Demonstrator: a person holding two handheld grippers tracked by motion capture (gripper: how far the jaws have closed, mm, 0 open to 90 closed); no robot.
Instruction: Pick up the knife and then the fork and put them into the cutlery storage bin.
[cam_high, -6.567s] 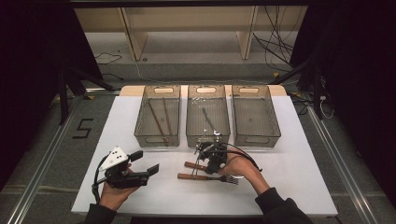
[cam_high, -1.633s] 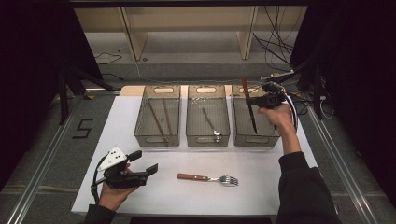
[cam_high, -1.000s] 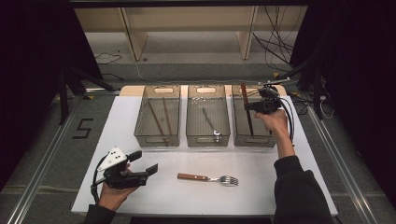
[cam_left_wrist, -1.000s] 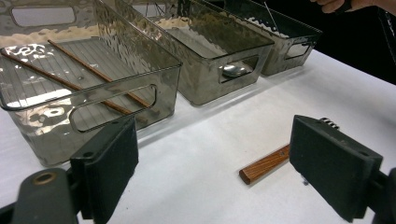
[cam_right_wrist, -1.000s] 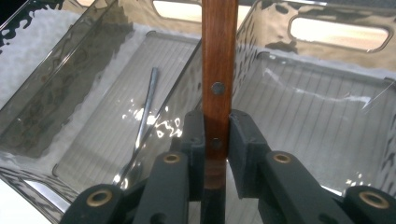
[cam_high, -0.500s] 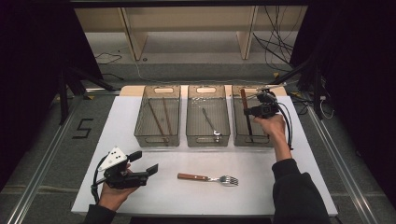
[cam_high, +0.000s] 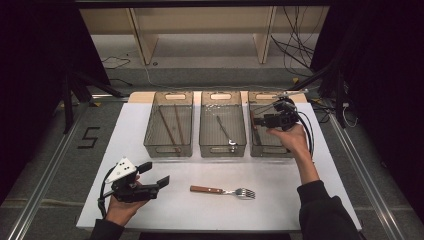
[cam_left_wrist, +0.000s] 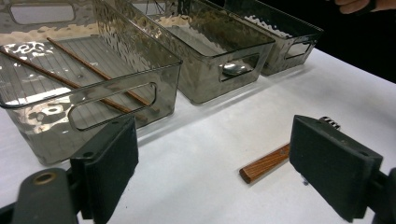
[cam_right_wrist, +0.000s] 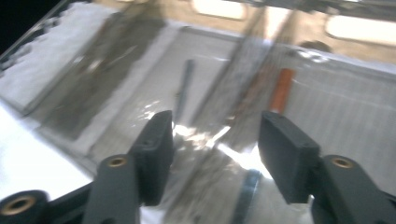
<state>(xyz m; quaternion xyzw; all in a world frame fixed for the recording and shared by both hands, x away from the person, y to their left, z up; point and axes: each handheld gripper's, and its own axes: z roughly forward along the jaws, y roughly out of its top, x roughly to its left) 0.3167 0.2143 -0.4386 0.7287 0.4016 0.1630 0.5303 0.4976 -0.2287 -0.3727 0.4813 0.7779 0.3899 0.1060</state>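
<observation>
right gripper (cam_high: 261, 121) open over right bin (cam_high: 280, 149); knife (cam_right_wrist: 282, 88) inside

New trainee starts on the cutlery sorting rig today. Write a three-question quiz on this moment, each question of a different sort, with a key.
1. True or false: the right gripper is over the right bin, its jaws apart with nothing between them.
2. What lies on the table in front of the bins? A. a spoon B. a wooden-handled fork C. a pair of chopsticks
3. Fill in: the left bin holds two ____.

Key
1. True. In the right gripper view the jaws stand open, and a knife with a reddish-brown handle lies in the bin beyond them.
2. B. It lies near the open left gripper.
3. Chopsticks.
</observation>
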